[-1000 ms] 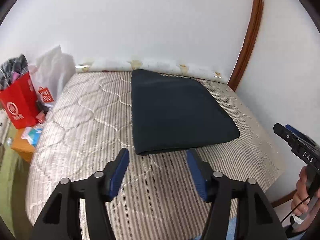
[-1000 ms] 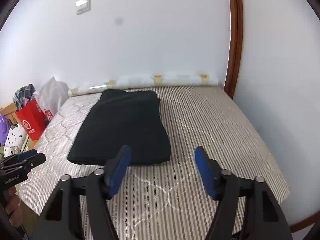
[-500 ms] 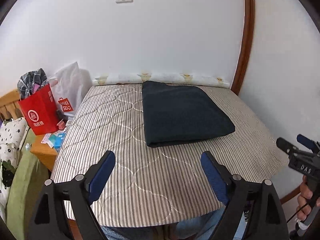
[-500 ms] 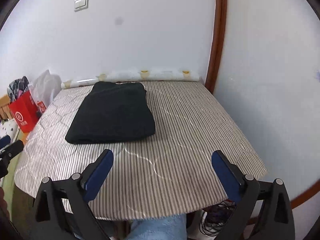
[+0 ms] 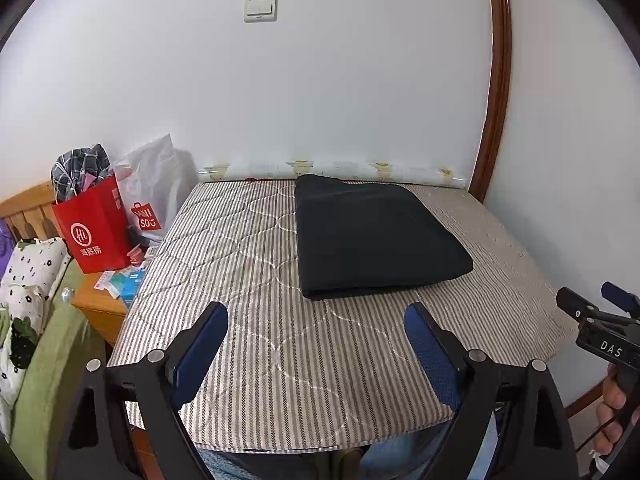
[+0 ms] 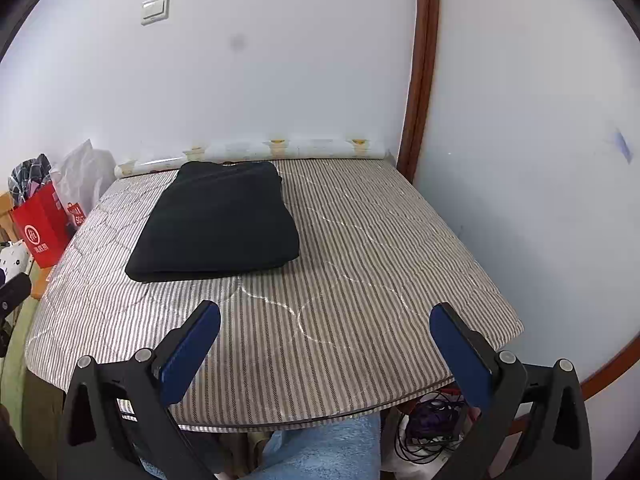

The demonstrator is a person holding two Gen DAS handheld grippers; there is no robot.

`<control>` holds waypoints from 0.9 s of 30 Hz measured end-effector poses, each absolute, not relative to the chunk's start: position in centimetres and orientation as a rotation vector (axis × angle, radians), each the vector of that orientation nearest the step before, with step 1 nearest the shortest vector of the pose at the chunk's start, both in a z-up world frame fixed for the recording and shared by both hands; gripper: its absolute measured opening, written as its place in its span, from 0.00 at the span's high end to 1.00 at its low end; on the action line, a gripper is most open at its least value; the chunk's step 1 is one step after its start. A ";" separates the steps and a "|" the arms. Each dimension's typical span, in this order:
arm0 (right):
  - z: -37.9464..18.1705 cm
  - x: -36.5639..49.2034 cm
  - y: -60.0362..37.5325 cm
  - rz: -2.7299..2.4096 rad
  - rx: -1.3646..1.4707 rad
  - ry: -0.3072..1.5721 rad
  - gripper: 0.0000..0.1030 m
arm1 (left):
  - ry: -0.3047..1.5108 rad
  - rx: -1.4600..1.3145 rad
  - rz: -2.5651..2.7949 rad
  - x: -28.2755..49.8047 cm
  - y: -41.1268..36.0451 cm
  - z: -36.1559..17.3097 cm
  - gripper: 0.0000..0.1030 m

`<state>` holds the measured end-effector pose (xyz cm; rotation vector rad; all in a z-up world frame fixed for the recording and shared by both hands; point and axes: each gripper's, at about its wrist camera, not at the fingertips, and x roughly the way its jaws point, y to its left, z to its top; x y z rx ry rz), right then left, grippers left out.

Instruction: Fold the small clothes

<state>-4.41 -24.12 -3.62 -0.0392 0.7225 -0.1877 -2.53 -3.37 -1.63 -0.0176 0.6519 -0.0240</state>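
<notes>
white walls, striped mattress, perhaps door trim

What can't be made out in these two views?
- What kind of garment the folded dark cloth is: both views show only its outer layers.
- Right gripper in the left wrist view: cut by the frame edge.
- Red bag contents: mostly hidden by its wall.
- Under the striped table: hidden by the tabletop.

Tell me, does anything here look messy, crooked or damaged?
Nothing much stands out. The dark garment lies neatly folded on the striped mat, only slightly angled to its stripes. Both grippers hang open, clear of it. The one untidy spot is the small boxes scattered by the red bag.
</notes>
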 end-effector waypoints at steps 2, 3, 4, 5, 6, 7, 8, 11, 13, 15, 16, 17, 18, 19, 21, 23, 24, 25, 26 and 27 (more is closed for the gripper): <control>-3.5 -4.7 -23.9 -0.187 -0.040 0.719 0.00 | 0.648 -0.016 -0.018 -2.7 -3.4 -1.6 0.13; -3.5 -4.7 -23.8 -0.185 -0.040 0.718 0.00 | 0.648 -0.016 -0.018 -2.7 -3.4 -1.6 0.13; -3.4 -4.9 -23.7 -0.186 -0.039 0.719 0.00 | 0.649 -0.016 -0.020 -2.7 -3.4 -1.6 0.13; -3.4 -5.0 -23.6 -0.189 -0.040 0.719 0.00 | 0.650 -0.017 -0.021 -2.8 -3.4 -1.6 0.13; -3.4 -5.0 -23.5 -0.193 -0.041 0.719 0.00 | 0.651 -0.019 -0.019 -2.8 -3.4 -1.6 0.13; -3.4 -5.0 -23.5 -0.196 -0.042 0.718 0.00 | 0.651 -0.020 -0.018 -2.8 -3.4 -1.6 0.13; -3.4 -5.1 -23.4 -0.198 -0.045 0.716 0.00 | 0.650 -0.021 -0.019 -2.9 -3.4 -1.6 0.13; -3.3 -5.2 -23.3 -0.202 -0.046 0.714 0.00 | 0.654 -0.026 -0.020 -2.9 -3.3 -1.7 0.13; -3.2 -5.3 -23.4 -0.206 -0.049 0.712 0.00 | 0.654 -0.029 -0.020 -2.9 -3.3 -1.6 0.13; -3.1 -5.5 -23.4 -0.208 -0.050 0.709 0.00 | 0.651 -0.027 -0.019 -2.9 -3.3 -1.6 0.13; -3.1 -5.5 -23.4 -0.208 -0.050 0.708 0.00 | 0.650 -0.027 -0.019 -3.0 -3.3 -1.6 0.13; -3.1 -5.6 -23.4 -0.209 -0.049 0.707 0.00 | 0.651 -0.028 -0.018 -3.0 -3.4 -1.6 0.13; -3.0 -5.7 -23.4 -0.209 -0.049 0.706 0.00 | 0.651 -0.028 -0.018 -3.0 -3.4 -1.6 0.13; -3.0 -5.7 -23.4 -0.209 -0.049 0.706 0.00 | 0.653 -0.027 -0.019 -3.0 -3.5 -1.6 0.13; -2.9 -5.8 -23.3 -0.209 -0.048 0.704 0.00 | 0.655 -0.027 -0.019 -3.0 -3.5 -1.6 0.13; -2.9 -5.8 -23.3 -0.209 -0.046 0.704 0.00 | 0.655 -0.029 -0.022 -3.1 -3.5 -1.6 0.13; -2.9 -5.8 -23.3 -0.207 -0.049 0.704 0.00 | 0.655 -0.030 -0.021 -3.1 -3.5 -1.6 0.13; -2.9 -5.9 -23.1 -0.209 -0.049 0.703 0.00 | 0.656 -0.033 -0.020 -3.1 -3.5 -1.6 0.13; -2.9 -5.9 -23.1 -0.209 -0.050 0.703 0.00 | 0.656 -0.035 -0.021 -3.1 -3.4 -1.6 0.13; -2.9 -6.0 -23.0 -0.211 -0.050 0.702 0.00 | 0.657 -0.038 -0.021 -3.1 -3.4 -1.6 0.13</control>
